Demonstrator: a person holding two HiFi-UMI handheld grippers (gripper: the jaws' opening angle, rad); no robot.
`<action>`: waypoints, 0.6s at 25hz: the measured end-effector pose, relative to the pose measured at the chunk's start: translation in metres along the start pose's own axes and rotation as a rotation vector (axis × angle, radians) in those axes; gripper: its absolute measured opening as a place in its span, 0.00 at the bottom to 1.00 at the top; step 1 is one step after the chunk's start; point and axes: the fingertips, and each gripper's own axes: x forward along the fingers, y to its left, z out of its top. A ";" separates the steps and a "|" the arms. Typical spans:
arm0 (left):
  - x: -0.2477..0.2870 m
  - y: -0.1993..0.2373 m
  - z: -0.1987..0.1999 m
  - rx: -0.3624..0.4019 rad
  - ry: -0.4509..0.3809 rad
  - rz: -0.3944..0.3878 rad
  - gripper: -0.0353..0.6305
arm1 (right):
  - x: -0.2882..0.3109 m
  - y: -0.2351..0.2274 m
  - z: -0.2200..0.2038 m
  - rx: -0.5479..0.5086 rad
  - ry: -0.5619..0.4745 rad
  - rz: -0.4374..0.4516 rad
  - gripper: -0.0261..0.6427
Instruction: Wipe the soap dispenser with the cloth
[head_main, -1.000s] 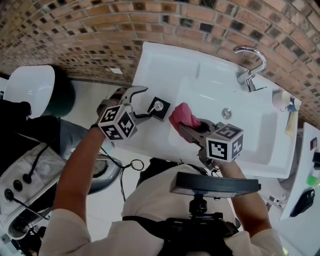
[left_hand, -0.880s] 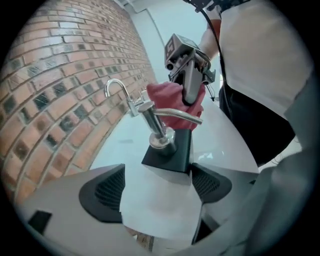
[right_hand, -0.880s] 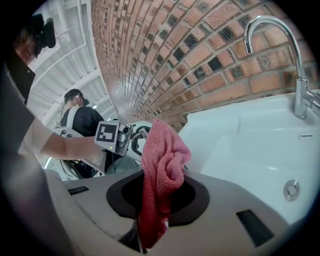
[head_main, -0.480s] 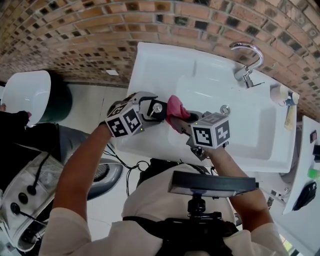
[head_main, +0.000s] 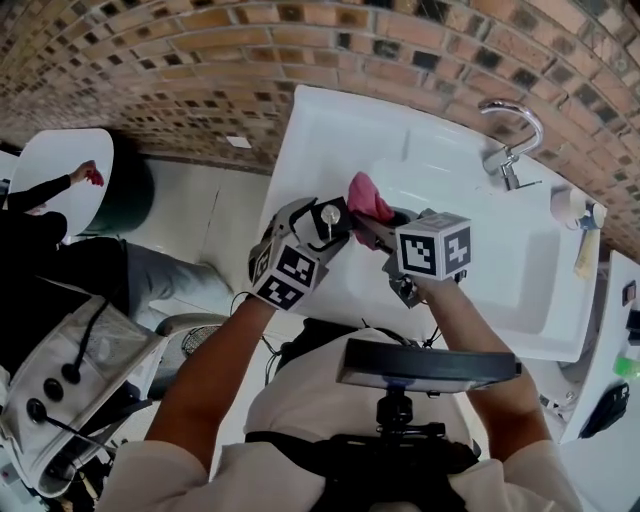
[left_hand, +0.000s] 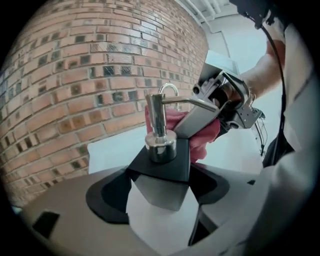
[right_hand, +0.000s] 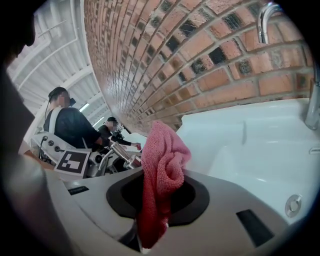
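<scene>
Hazards at the onset of wiping. The soap dispenser (left_hand: 161, 146), a black square body with a chrome pump, stands on the front-left ledge of the white sink (head_main: 480, 265). It sits between the jaws of the left gripper (head_main: 320, 224). These jaws are spread wide and have just been closing, and their pads appear to bear on opposite sides of the body. The right gripper (right_hand: 159, 202) is clamped tight on the pink cloth (right_hand: 164, 157). The free bunch of the cloth rises past the fingertips and lies just behind the pump stem; whether it touches the chrome cannot be told.

Likely failures, as judged from this arrangement:
- (a) The wide hold catches the body near its corners, so a sideways push from the cloth could twist the dispenser out of the pads or tip it toward the basin.
- (b) The bare metal finger of the right gripper passes close beside the spout (left_hand: 196, 103), so it may strike or depress the pump and discharge soap.
- (c) Only a small tuft of cloth projects, so the finger, not the fabric, may rub the chrome.
- (d) The two grippers crowd one another and may collide.
</scene>
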 end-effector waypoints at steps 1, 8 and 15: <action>0.001 0.000 0.000 -0.009 0.003 0.018 0.63 | -0.002 -0.001 0.004 -0.005 -0.008 -0.004 0.20; 0.001 0.002 -0.001 -0.052 0.003 0.046 0.62 | -0.004 -0.005 0.052 -0.039 -0.097 -0.020 0.20; 0.000 0.002 -0.002 -0.089 0.006 0.055 0.62 | 0.025 0.024 0.077 -0.106 -0.080 0.065 0.20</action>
